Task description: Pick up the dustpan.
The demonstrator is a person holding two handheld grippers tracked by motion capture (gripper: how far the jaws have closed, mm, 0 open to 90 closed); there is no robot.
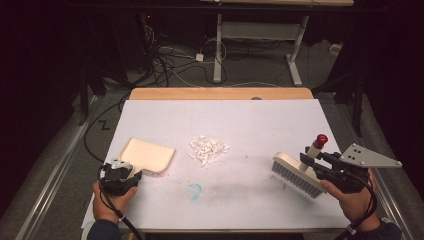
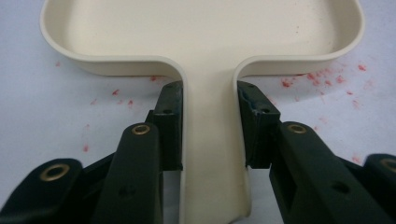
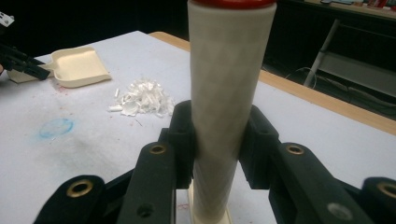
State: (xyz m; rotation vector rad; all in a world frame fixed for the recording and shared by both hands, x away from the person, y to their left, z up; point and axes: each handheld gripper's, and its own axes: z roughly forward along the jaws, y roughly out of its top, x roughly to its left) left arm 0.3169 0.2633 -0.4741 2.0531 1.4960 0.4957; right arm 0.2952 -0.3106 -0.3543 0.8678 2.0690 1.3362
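Jaws grip one dustpan (image 2: 205, 28) and one brush (image 1: 300, 175); shreds (image 1: 208, 148) perhaps uncountable.

Cream dustpan (image 1: 148, 154); white scraps (image 1: 208, 148); red-capped white brush handle (image 1: 317, 145); red-speckled white table (image 1: 260, 120).

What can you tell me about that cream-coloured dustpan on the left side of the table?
The dustpan is a small cream-coloured scoop, plastic by the look of it, with a shallow tray, a raised rounded rim on three sides and a flat narrow handle. The tray looks empty and clean. It lies flat on the white table cover, left of the pile of white scraps and apart from it, its open edge towards the pile. The left gripper clamps the handle, one black pad on each side.
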